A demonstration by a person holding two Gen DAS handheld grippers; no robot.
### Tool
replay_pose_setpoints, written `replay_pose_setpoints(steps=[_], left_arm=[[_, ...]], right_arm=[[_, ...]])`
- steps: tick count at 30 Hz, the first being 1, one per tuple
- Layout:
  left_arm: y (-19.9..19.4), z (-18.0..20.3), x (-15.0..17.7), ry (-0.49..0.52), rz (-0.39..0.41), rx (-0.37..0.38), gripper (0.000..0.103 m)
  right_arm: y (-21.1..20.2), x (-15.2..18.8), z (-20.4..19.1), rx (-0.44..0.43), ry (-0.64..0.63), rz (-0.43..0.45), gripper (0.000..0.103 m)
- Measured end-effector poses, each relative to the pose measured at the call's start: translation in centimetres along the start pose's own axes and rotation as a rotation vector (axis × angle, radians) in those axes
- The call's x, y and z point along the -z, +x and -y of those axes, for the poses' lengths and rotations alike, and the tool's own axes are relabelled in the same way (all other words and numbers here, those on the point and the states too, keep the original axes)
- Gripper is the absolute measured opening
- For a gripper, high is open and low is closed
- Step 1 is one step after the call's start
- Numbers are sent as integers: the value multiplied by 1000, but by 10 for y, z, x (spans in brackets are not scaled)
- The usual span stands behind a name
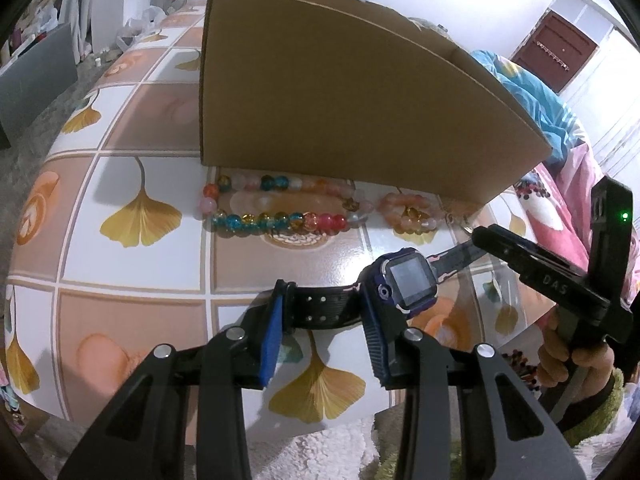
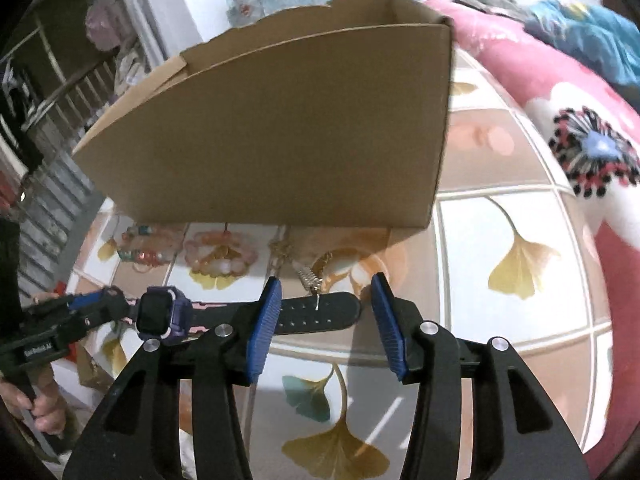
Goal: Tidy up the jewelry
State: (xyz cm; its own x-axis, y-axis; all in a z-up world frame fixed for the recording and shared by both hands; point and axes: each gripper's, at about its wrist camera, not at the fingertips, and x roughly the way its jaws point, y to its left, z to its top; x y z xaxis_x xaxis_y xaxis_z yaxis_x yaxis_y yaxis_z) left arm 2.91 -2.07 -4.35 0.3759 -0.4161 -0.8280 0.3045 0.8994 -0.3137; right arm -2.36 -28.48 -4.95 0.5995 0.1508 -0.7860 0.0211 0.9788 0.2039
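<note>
Watch (image 1: pixel 408 286) sits in front of the cardboard box (image 1: pixel 340 96). Left gripper (image 1: pixel 324 336) pinches its strap; right gripper (image 2: pixel 326 320) fingers are spread around the other end. It could flop sideways and snag the bracelets (image 1: pixel 280 208) by the box.

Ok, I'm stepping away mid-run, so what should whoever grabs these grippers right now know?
Left gripper: fingers closed on the watch, apparently carrying it.
Right gripper: open, the far strap end loose between its fingers.
Beaded bracelets, a peach bracelet and a chain lie on the table beside the cardboard box.
Done: nothing visibly boxed; its inside is hidden.
Left: everything into the box.
</note>
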Motion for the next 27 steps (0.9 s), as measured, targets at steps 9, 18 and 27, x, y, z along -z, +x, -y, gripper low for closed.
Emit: replay_pose_setpoints(steps=[9,18,27], left_arm=[[1,1,0,2,1,-9,35],[1,1,0,0,1,-11,36],[1,1,0,3,1,-13,35]], right_arm=[[-8,10,8,-124,112,-41,50],[-10,19,23,-313,270,-87,57],[-2,13,5,-288,249,-105,45]])
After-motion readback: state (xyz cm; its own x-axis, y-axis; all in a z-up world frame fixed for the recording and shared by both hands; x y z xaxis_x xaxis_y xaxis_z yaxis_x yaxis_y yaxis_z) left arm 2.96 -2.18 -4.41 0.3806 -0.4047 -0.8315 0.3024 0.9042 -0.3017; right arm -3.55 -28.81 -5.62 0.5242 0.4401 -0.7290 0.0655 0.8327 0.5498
